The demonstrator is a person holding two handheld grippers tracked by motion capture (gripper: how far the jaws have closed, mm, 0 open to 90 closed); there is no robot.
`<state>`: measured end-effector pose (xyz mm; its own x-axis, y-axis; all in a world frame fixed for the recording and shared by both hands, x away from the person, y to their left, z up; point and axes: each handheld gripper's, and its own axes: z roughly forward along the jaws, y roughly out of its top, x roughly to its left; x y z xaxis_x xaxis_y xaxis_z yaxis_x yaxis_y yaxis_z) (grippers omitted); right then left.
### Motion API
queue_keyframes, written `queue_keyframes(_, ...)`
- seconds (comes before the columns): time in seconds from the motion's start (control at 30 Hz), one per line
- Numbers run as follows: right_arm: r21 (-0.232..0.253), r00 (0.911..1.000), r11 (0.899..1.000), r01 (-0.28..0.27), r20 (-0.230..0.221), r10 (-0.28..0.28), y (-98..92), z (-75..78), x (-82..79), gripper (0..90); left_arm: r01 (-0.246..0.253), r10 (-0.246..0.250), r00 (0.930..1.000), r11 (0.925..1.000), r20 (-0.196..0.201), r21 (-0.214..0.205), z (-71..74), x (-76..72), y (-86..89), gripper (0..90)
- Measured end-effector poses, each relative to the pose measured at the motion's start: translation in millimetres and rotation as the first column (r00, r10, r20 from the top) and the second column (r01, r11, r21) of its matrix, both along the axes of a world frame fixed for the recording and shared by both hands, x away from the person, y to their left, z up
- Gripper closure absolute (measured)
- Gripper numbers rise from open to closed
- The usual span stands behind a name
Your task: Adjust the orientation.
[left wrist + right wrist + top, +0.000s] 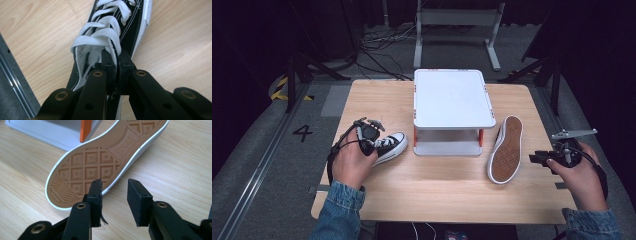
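Observation:
A black canvas sneaker [392, 145] with white laces stands upright on the left of the wooden table [437, 195]. My left gripper [370, 142] is at its heel end, shut on it. In the left gripper view the jaws [116, 58] pinch the black edge of the sneaker [125, 22] beside the laces. A second sneaker [506, 150] lies on its side at the right, brown sole facing right. My right gripper [535, 158] is just right of that sole, open. The right gripper [115, 192] has bare table between its pads, close to the sole [100, 157].
A white two-level stand [452, 97] with orange posts sits at the middle back of the table, between the two sneakers; its lower tray [50, 130] lies just beyond the second sneaker. Bare wood runs along the table's front. The table edge is close behind each hand.

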<state>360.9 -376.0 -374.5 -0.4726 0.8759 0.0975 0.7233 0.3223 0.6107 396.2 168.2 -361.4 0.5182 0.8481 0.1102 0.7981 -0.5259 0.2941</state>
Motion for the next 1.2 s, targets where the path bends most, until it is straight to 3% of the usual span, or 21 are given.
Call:
queue_keyframes(0.07, -0.002, 0.9999, 1.0, 0.01, -0.003, -0.01, -0.3, -1.2, -0.5, 66.0, 0.017, -0.018, 0.9994, 0.999, -0.029, -0.042, -1.5, -0.7, -4.5, 86.5)
queue_keyframes(0.1, -0.003, 1.0, 1.0, 0.008, -0.001, -0.008, -0.1, -1.7, -0.4, 65.9, 0.065, -0.071, 0.9951, 0.9942, -0.069, -0.086, -4.4, -1.4, -10.8, 86.5)
queue_keyframes(0.17, -0.003, 1.0, 1.0, 0.006, -0.005, -0.006, 1.7, -2.3, -0.6, 65.9, 0.091, -0.1, 0.9913, 0.9904, -0.085, -0.104, -6.2, -1.9, -15.1, 86.1)
queue_keyframes(0.27, -0.005, 1.0, 1.0, 0.004, -0.003, -0.004, 3.4, -2.5, 0.1, 65.8, 0.172, -0.192, 0.9735, 0.9723, -0.124, -0.159, -13.7, -3.8, -48.1, 82.1)
queue_keyframes(0.3, -0.003, 1.0, 1.0, 0.003, -0.003, -0.003, 3.9, -2.9, 0.5, 65.8, 0.182, -0.206, 0.9692, 0.9681, -0.135, -0.173, -15.5, -2.8, -55.4, 80.5)
queue_keyframes(0.33, -0.003, 1.0, 1.0, 0.003, -0.003, -0.003, 3.9, -2.9, 0.5, 65.8, 0.182, -0.206, 0.9692, 0.9681, -0.135, -0.173, -15.5, -2.8, -55.4, 78.7)
queue_keyframes(0.37, -0.002, 1.0, 1.0, 0.0, -0.004, 0.0, 5.1, -3.9, 1.1, 65.8, 0.2, -0.227, 0.9625, 0.9638, -0.148, -0.176, -19.9, -1.0, -67.7, 77.3)
queue_keyframes(0.4, -0.007, 1.0, 1.0, -0.001, -0.007, 0.001, 5.7, -4.2, 1.3, 65.8, 0.2, -0.227, 0.9625, 0.9638, -0.148, -0.176, -19.9, -1.0, -67.7, 76.1)
queue_keyframes(0.43, -0.003, 1.0, 1.0, -0.004, -0.007, 0.004, 6.4, -4.9, 1.6, 65.8, 0.216, -0.244, 0.9589, 0.958, -0.144, -0.189, -23.2, 0.5, -76.4, 75.2)
queue_keyframes(0.5, -0.004, 0.9999, 1.0, -0.006, -0.011, 0.006, 7.0, -5.5, 1.9, 65.8, 0.222, -0.25, 0.9572, 0.9571, -0.146, -0.186, -23.0, 0.5, -79.0, 73.4)
queue_keyframes(0.57, -0.007, 0.9999, 1.0, -0.009, -0.014, 0.008, 7.9, -7.6, 2.8, 65.6, 0.237, -0.276, 0.9481, 0.944, -0.157, -0.229, -24.7, 2.8, -81.9, 66.4)
queue_keyframes(0.6, -0.007, 0.9999, 1.0, -0.009, -0.014, 0.008, 7.9, -7.6, 2.8, 65.6, 0.237, -0.276, 0.9481, 0.944, -0.157, -0.229, -24.7, 2.8, -81.9, 62.7)
queue_keyframes(0.63, -0.007, 0.9998, 1.0, -0.008, -0.016, 0.008, 8.2, -8.1, 3.0, 65.5, 0.246, -0.292, 0.942, 0.9359, -0.165, -0.252, -25.4, 3.1, -82.1, 62.7)
queue_keyframes(0.7, -0.005, 0.9998, 1.0, -0.008, -0.018, 0.008, 8.9, -8.4, 2.8, 65.2, 0.262, -0.306, 0.9375, 0.9338, -0.166, -0.244, -25.2, 1.7, -81.2, 56.1)
queue_keyframes(0.73, -0.006, 0.9998, 1.0, -0.009, -0.016, 0.009, 8.7, -8.2, 2.8, 65.1, 0.296, -0.339, 0.9288, 0.9208, -0.149, -0.254, -23.0, -0.2, -79.6, 53.2)
queue_keyframes(0.83, -0.007, 0.9998, 1.0, -0.01, -0.016, 0.01, 8.7, -7.6, 2.5, 65.0, 0.305, -0.345, 0.93, 0.9169, -0.127, -0.257, -17.1, -4.2, -75.7, 50.1)
queue_keyframes(0.9, -0.008, 0.9999, 1.0, -0.012, -0.012, 0.011, 8.8, -7.3, 2.0, 64.8, 0.303, -0.337, 0.9374, 0.9146, -0.089, -0.267, -7.6, -7.6, -67.9, 47.4)
queue_keyframes(1.0, -0.007, 0.9999, 1.0, -0.012, -0.01, 0.012, 8.6, -7.2, 1.6, 64.6, 0.293, -0.315, 0.9477, 0.9208, -0.049, -0.257, 1.3, -9.4, -58.5, 42.1)
queue_keyframes(1.03, -0.007, 0.9999, 1.0, -0.012, -0.01, 0.012, 8.6, -7.2, 1.6, 64.6, 0.293, -0.315, 0.9477, 0.9208, -0.049, -0.257, 1.3, -9.4, -58.5, 41.8)
queue_keyframes(1.13, -0.007, 0.9999, 1.0, -0.009, -0.01, 0.009, 7.8, -6.9, 1.0, 64.5, 0.263, -0.279, 0.9596, 0.9327, -0.033, -0.247, 5.8, -9.5, -48.3, 40.0)
queue_keyframes(1.2, -0.009, 0.9999, 1.0, -0.01, -0.01, 0.01, 7.4, -7.2, 0.9, 64.5, 0.233, -0.245, 0.9691, 0.9467, -0.027, -0.223, 5.7, -8.9, -43.0, 38.0)
